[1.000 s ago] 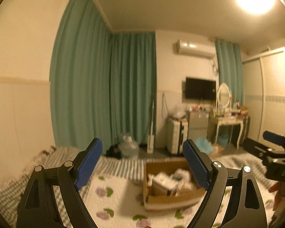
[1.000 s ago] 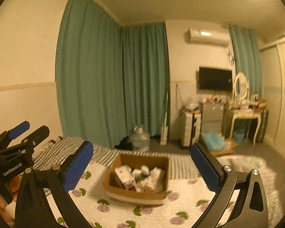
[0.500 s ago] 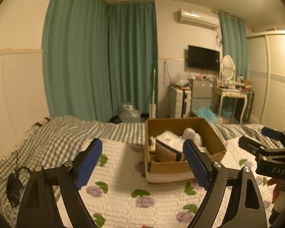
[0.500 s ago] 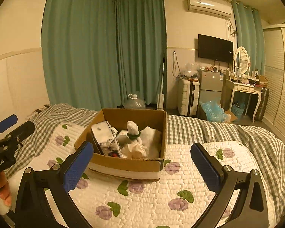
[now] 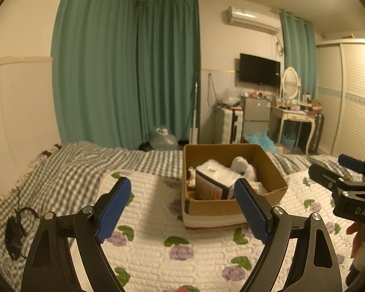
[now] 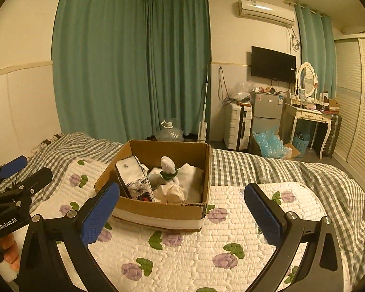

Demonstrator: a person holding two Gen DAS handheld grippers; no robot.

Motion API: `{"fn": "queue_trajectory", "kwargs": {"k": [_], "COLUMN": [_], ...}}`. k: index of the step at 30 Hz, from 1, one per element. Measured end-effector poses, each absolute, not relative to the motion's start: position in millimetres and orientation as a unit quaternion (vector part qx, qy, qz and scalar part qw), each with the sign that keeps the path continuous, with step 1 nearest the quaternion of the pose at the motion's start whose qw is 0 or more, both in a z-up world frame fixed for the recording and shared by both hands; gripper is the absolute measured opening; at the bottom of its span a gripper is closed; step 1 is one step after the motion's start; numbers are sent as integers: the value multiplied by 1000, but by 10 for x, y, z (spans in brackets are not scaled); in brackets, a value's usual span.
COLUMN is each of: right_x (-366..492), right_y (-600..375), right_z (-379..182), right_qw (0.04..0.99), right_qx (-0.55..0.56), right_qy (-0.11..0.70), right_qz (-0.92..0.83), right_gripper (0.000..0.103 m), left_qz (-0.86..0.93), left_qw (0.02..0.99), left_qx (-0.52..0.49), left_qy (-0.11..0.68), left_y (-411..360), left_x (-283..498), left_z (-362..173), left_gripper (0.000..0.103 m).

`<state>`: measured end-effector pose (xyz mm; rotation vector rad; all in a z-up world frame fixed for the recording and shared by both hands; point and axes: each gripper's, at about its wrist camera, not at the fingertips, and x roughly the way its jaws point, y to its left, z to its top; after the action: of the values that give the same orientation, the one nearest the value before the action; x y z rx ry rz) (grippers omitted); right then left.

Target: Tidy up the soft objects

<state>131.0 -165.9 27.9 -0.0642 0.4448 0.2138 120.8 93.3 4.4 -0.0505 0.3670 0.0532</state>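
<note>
Both jaws spread wide, empty: left gripper [image 5: 182,205], right gripper [image 6: 181,210]; open brown cardboard box [image 6: 158,210] dead ahead of right (left sits leftward).

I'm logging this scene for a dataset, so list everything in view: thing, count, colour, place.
cardboard box: 1, brown, on the quilt, open
tissue pack: 1, white, box's left side, tilted
plush toy: 1, white with green collar, box's middle
cloth items: several, cream-white, in box
quilt: 1, white with purple flowers, on bed
checked blanket: 1, grey-white, under quilt
curtains: teal, back wall
TV: 1, black, wall
dressing table: 1, white, right
water jug: 1, clear, floor
left claw: open, empty
right claw: open, empty
</note>
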Motion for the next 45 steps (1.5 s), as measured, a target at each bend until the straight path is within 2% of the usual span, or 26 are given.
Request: {"fn": "queue_trajectory", "kwargs": {"k": [45], "right_x": [1321], "right_y": [-1571], "right_z": [179], "right_qw": [968], "right_qx": [-41], "right_qy": [225], "right_qz": [102], "right_gripper": [103], "left_qz": [38], "left_qw": [983], "left_qx": [-21], "left_qy": [180], "left_y": [932], "left_x": [1187], "left_z": [14], "left_gripper": [88]}}
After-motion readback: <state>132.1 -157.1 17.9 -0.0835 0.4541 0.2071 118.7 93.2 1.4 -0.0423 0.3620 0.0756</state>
